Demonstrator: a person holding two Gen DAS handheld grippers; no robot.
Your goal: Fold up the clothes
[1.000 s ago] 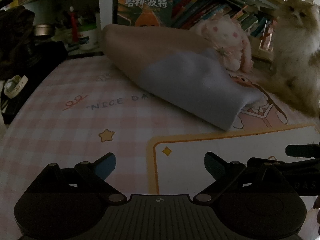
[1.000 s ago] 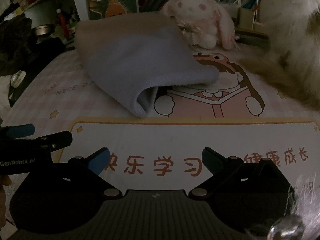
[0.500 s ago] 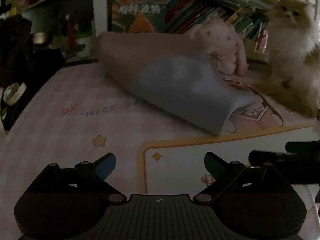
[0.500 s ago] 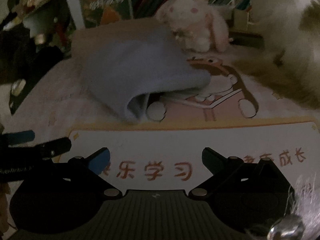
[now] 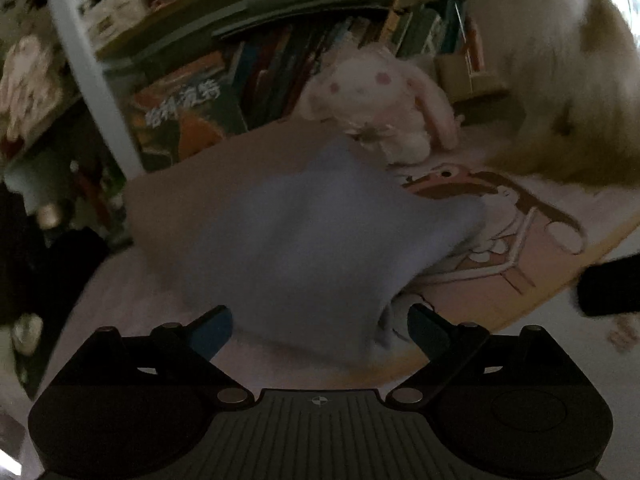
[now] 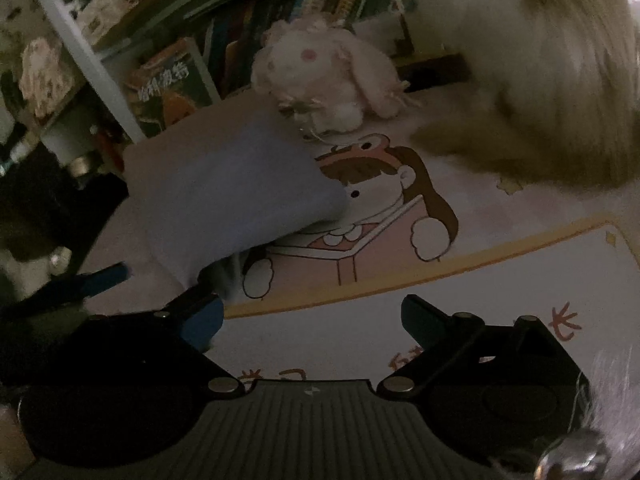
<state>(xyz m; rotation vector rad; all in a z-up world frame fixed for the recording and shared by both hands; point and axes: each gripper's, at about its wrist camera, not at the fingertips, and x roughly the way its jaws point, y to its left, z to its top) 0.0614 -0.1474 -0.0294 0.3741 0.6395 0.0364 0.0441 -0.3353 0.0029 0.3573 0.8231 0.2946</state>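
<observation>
A folded garment, blue-grey at the near end (image 5: 312, 248) and tan at the far end (image 5: 200, 188), lies on the pink cartoon mat (image 5: 532, 248). My left gripper (image 5: 320, 330) is open, its fingers wide apart right at the garment's near edge. In the right wrist view the garment (image 6: 236, 192) lies left of centre. My right gripper (image 6: 312, 326) is open and empty over the mat, its left finger (image 6: 200, 320) close to the garment's near corner. The left gripper's finger also shows in the right wrist view (image 6: 100, 278).
A pink plush bunny (image 5: 376, 100) sits behind the garment. A long-haired cat (image 5: 560, 80) sits at the right on the mat. Bookshelves (image 5: 280, 60) stand behind. Dark clutter lies at the left edge (image 5: 36, 240).
Both grippers have moved forward to the garment, which now fills much more of each view. Both stay open. The cat is closer at the right.
</observation>
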